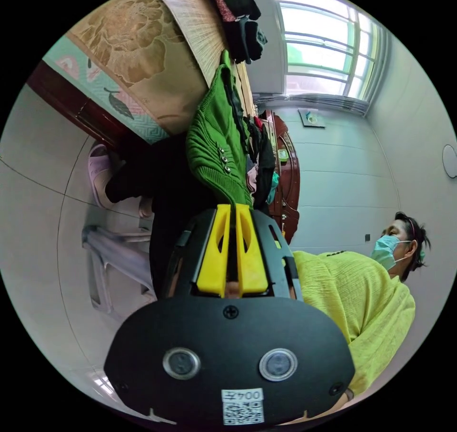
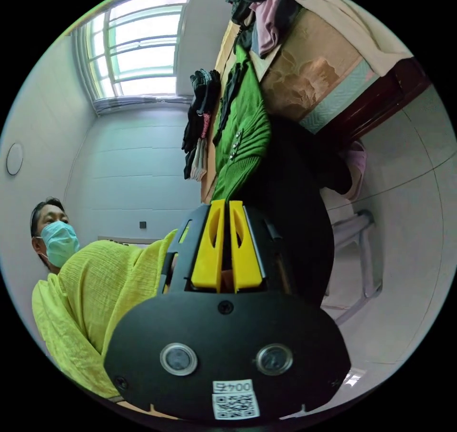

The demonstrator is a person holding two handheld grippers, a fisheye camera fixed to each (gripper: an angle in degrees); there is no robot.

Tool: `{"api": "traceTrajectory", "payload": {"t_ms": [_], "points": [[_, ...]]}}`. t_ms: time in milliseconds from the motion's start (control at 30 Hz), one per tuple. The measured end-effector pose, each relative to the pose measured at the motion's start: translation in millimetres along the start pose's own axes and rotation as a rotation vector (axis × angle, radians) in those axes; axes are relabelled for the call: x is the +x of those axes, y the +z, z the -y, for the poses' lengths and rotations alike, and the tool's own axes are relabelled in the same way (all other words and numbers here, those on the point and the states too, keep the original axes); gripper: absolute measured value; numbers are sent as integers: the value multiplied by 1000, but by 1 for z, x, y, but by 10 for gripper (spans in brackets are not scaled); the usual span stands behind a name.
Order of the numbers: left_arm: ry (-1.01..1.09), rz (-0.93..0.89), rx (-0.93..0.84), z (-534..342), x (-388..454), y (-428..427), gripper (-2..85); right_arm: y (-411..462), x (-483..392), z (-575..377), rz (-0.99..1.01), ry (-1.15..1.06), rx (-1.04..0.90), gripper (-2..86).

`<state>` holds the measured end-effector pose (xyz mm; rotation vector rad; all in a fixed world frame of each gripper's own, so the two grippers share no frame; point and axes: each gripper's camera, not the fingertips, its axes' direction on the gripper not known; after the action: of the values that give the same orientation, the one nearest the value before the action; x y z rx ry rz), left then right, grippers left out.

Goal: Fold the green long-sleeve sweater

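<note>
- Your left gripper (image 1: 233, 207) has its yellow jaws drawn almost together, pinching a ribbed edge of the green sweater (image 1: 214, 137) right at the tips.
- From that pinch the sweater stretches away toward the bed (image 1: 143, 65), a row of small pale buttons (image 1: 223, 160) showing on the knit near the gripper.
- Your right gripper (image 2: 224, 203) is likewise nearly closed, its jaws clamped on another ribbed edge of the same green sweater (image 2: 240, 132).
- In the right gripper view the sweater runs up from the jaws along the side of the bed (image 2: 309, 80), with its buttons (image 2: 234, 149) on the near part.
- A heap of dark clothes (image 1: 243, 27) lies on the bed at the far end of the sweater; more dark and pink garments (image 2: 200, 118) sit beside it in the right gripper view.
- You, in a yellow-green top (image 1: 362, 299), are close behind both grippers.
- A window (image 1: 323, 46) lights the far wall, and a pale folding stool (image 1: 109, 265) stands on the tiled floor (image 1: 38, 203).
</note>
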<state>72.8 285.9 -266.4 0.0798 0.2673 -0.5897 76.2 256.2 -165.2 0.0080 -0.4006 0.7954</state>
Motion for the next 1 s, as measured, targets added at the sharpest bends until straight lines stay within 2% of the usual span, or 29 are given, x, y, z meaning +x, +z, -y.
{"api": "traceTrajectory", "payload": {"t_ms": [467, 633, 800, 1000], "points": [[278, -179, 190, -95, 148, -15, 15, -67, -121, -22, 95, -297, 161, -6], [257, -177, 195, -121, 174, -11, 15, -81, -122, -30, 130, -287, 193, -5], [213, -215, 212, -94, 201, 18, 17, -69, -110, 18, 188, -200, 267, 3], [174, -252, 258, 11, 271, 63, 18, -39, -119, 137, 231, -116, 353, 7]]}}
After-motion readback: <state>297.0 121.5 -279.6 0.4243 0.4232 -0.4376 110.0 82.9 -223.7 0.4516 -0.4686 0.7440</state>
